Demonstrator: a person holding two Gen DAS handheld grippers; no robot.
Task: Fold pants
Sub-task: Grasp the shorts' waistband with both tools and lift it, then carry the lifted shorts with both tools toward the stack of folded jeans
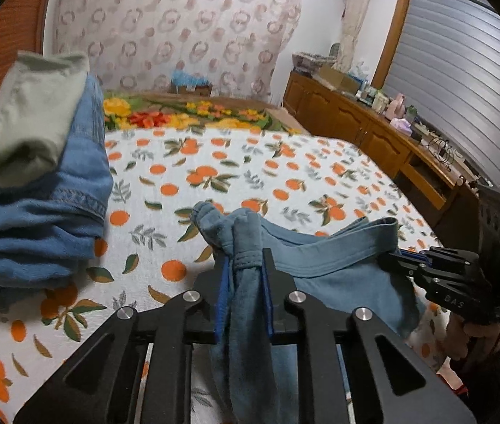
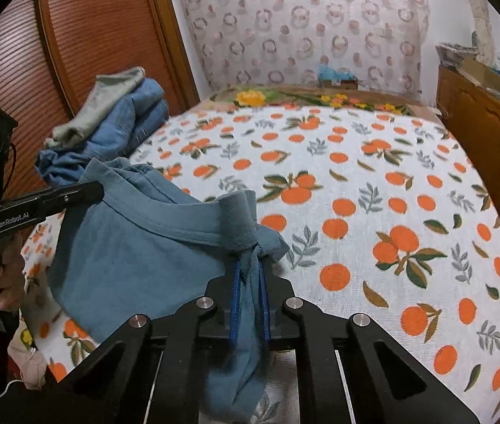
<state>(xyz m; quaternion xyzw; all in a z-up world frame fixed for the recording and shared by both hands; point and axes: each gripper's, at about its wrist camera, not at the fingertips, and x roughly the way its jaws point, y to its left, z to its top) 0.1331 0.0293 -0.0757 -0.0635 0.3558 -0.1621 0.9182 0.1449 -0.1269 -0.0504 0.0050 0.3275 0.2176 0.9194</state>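
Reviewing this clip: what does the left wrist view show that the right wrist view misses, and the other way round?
Left wrist only: the grey slatted blind above the cluttered wooden cabinet, and the right gripper from the side, clamping the waistband.

Right wrist only: the reddish louvered door, the left gripper from the side, and the hand holding it.

Both: the blue pants pinched in both shut grippers above the orange-print bedsheet, plus the stack of folded clothes at the bed's far left.

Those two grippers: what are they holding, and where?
Both grip the blue pants at the waistband: left gripper one bunched end, right gripper the other.
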